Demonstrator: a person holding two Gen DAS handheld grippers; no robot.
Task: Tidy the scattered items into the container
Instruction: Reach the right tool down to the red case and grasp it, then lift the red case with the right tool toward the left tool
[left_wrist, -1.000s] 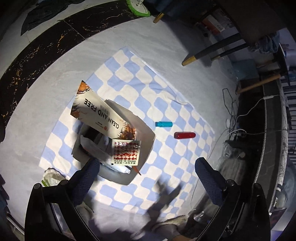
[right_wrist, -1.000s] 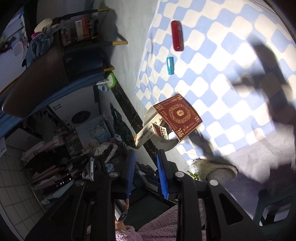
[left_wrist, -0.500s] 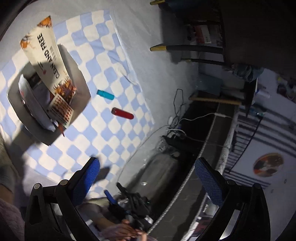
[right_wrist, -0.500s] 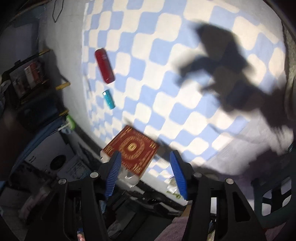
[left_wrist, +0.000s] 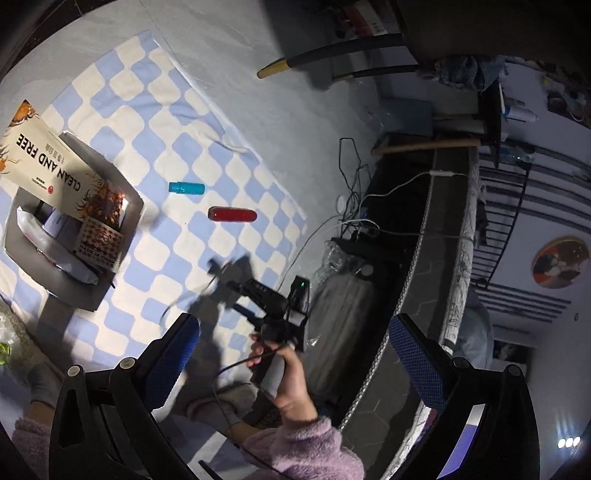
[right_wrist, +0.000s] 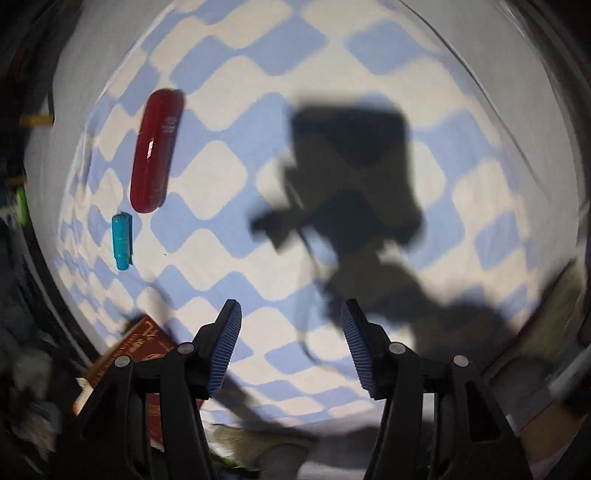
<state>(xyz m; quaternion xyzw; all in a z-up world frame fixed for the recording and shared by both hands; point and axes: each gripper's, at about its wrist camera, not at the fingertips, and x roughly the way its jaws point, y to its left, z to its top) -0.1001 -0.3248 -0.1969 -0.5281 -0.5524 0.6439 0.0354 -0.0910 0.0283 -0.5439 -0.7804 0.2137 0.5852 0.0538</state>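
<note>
A red oblong case (right_wrist: 157, 151) and a small teal tube (right_wrist: 122, 240) lie side by side on the blue-and-white checked cloth (right_wrist: 229, 173). My right gripper (right_wrist: 290, 314) points down over the cloth, to the right of both. It is open, with nothing between its fingers. The left wrist view shows the same red case (left_wrist: 232, 215) and teal tube (left_wrist: 186, 187), right of the grey container (left_wrist: 74, 288). The container holds a "CLEAN AND FREE" pack (left_wrist: 48, 166) and a red checked packet (left_wrist: 99, 240). My left gripper (left_wrist: 293, 354) is open wide and empty, well above the cloth.
A hand in a fuzzy lilac sleeve (left_wrist: 291, 384) holds the right tool above the cloth's near edge. Chair legs (left_wrist: 332, 51) stand beyond the cloth. Cables (left_wrist: 354, 206) and a dark low ledge (left_wrist: 439, 236) lie to the right. A red-and-gold box (right_wrist: 147, 343) shows at lower left.
My right gripper has opened from nearly shut to wide and dropped towards the cloth, so the red case looks much larger. My left gripper swung right, then partly back; the right tool now shows in its view.
</note>
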